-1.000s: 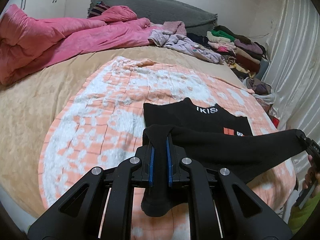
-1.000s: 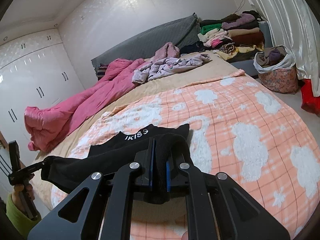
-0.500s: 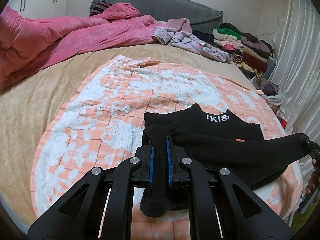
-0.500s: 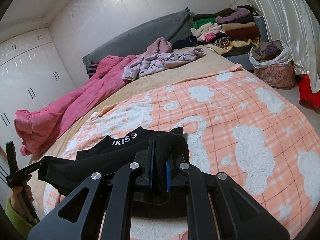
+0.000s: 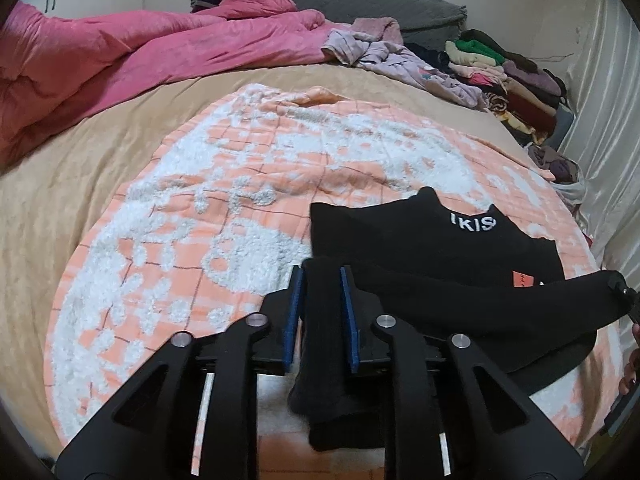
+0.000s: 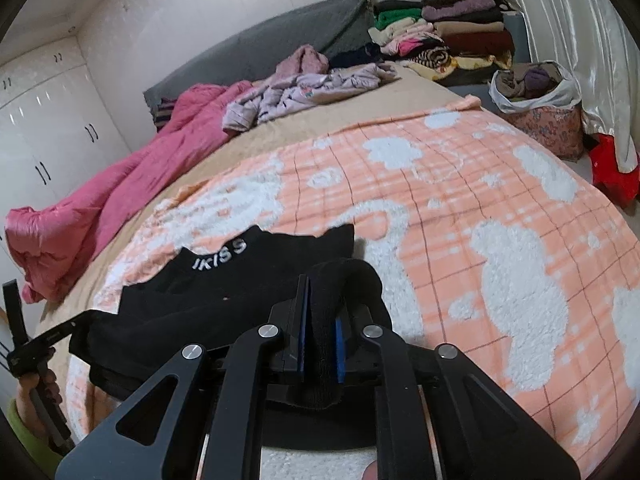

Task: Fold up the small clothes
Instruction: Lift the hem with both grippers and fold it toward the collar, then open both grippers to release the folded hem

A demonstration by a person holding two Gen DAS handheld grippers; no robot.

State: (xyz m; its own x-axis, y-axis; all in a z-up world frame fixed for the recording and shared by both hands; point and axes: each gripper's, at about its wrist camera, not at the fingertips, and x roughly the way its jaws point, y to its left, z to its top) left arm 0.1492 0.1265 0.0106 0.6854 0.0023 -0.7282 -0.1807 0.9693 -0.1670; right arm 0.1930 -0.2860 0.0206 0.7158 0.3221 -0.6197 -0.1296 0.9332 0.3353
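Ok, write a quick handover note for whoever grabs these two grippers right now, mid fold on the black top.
Left gripper: shut on one end of the black top's near edge.
Right gripper: shut on the other end.
The edge is stretched between them, lifted over the rest of the top, which lies flat on the orange blanket, collar away.
Done: edge picked up.
Left: lay it over toward the collar, release, finish folding.

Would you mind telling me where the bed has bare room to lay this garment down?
The peach blanket is bare left of the black garment, up to the tan sheet, and right of it in the right wrist view. It is crowded by the pink duvet, lilac clothes and folded stack.
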